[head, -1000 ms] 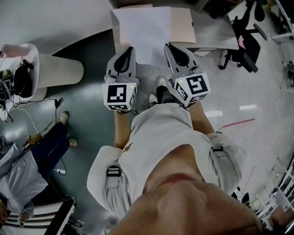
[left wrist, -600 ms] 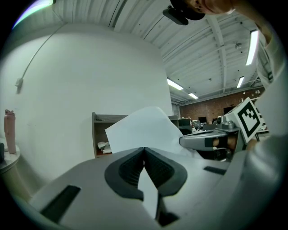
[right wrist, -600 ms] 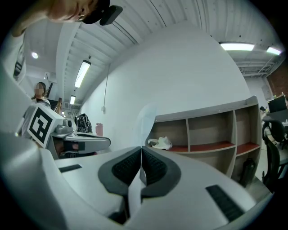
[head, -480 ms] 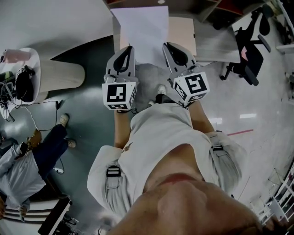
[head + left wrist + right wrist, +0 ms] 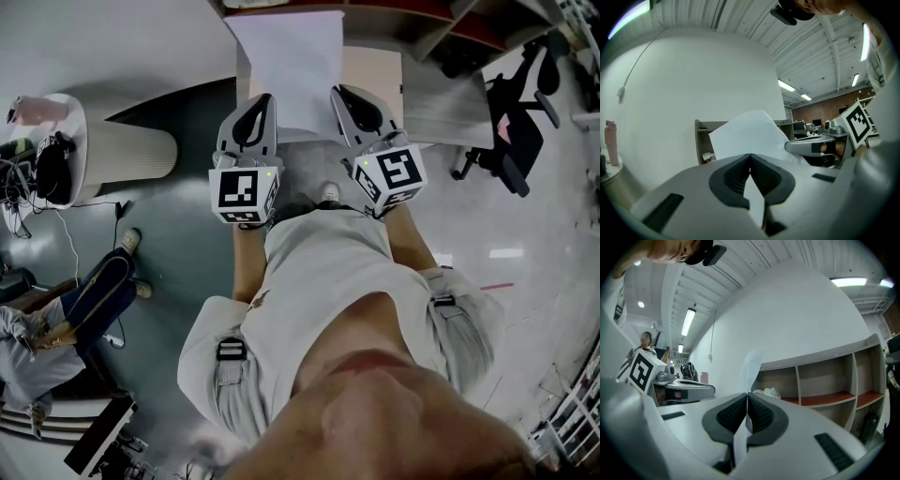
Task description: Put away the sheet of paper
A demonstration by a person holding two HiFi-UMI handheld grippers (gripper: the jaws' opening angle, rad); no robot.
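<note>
Sheet of paper between both closed jaws

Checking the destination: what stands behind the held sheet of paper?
Behind the sheet of paper stands an open shelf unit, a white bundle in one compartment. Whatever lies directly behind the sheet is covered.

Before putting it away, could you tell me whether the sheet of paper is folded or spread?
Spread: the sheet of paper shows one uncreased panel, held by the left gripper and right gripper.

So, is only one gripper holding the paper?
No, the left gripper and the right gripper are both shut on the paper.
</note>
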